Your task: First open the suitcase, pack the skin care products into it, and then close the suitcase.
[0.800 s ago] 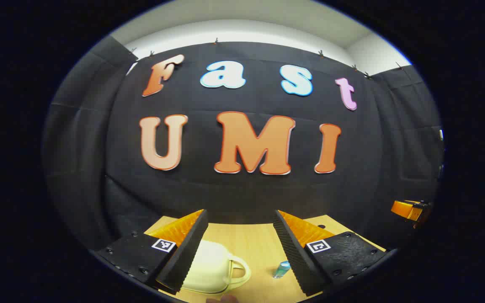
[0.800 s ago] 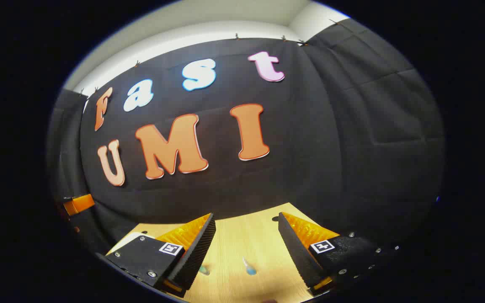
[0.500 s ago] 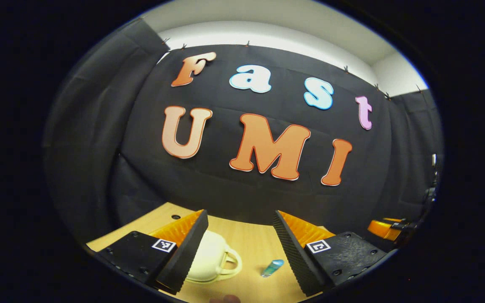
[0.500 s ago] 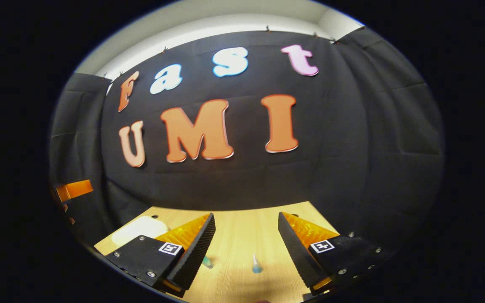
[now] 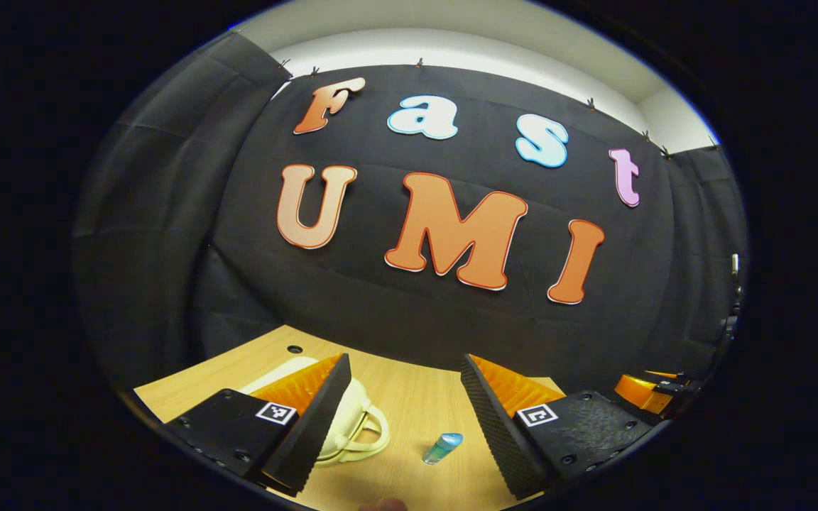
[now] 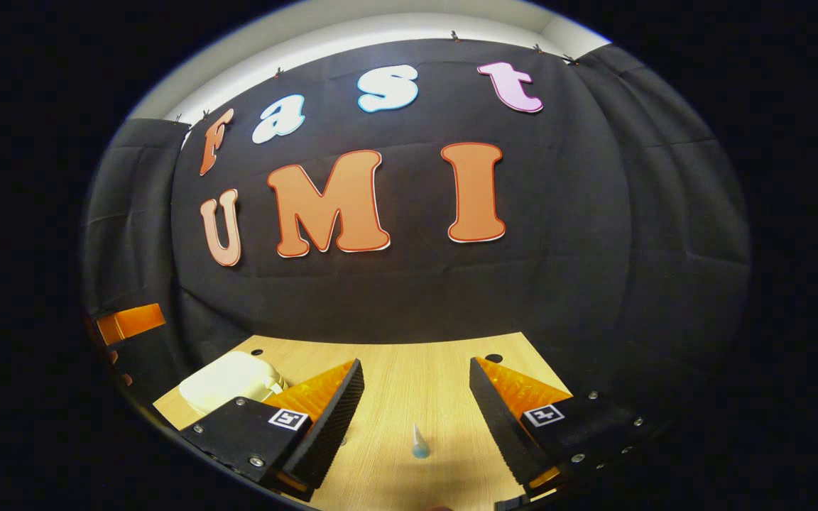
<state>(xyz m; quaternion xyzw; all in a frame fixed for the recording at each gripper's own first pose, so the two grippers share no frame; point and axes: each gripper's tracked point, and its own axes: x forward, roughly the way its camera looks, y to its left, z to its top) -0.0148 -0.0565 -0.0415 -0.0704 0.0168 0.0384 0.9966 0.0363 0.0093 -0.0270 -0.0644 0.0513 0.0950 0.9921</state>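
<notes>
Left claw point(image 5: 405, 411) showing black screw-studded mounts, square black-and-white markers, ribbed wedge fingers, right claw point(image 6: 415, 415) wearing matching screws and markers

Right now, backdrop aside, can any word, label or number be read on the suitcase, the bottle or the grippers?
On the suitcase: no text visible.
On the blue bottle: too small to tell whether it bears any label.
On the left gripper and right gripper: square black-and-white code markers, patterns only, no words or numbers.
</notes>
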